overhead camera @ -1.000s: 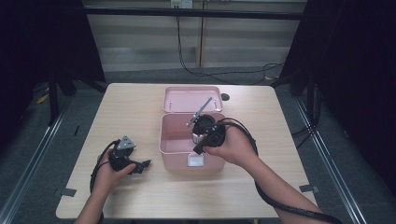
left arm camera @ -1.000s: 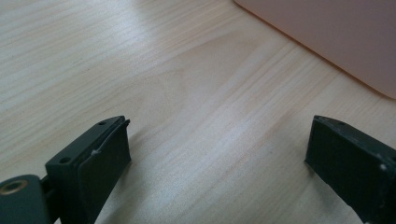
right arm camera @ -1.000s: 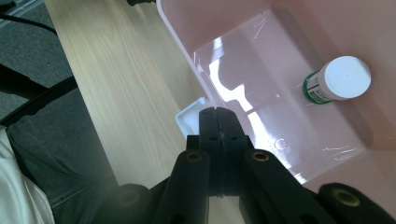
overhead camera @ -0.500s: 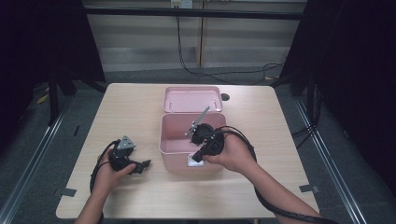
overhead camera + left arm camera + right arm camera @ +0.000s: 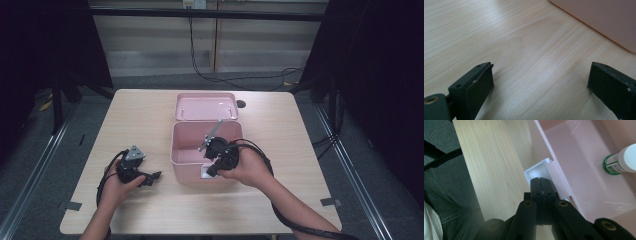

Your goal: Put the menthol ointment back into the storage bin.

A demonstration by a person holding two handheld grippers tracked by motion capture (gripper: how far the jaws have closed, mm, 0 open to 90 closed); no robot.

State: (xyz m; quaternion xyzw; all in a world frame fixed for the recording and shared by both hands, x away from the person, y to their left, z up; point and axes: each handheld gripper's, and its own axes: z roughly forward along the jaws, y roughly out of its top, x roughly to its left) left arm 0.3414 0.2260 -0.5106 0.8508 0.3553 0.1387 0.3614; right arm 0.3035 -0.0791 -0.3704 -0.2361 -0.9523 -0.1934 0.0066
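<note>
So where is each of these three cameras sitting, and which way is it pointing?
High view: fixed above the person's side, looking forward and down on the table; both forearms, left gripper, right gripper.
Left gripper view: rides the left gripper, looking along its spread fingers at tabletop.
Right gripper view: rides the right gripper, closed fingers at the white latch.
All three share the pink box.

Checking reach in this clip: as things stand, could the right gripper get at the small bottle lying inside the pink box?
Probably yes. The pink box stands open, lid flipped back, and the bottle lies uncovered inside. The right gripper sits at the front latch, jaws shut, so it would have to lift over the wall and open.
</note>
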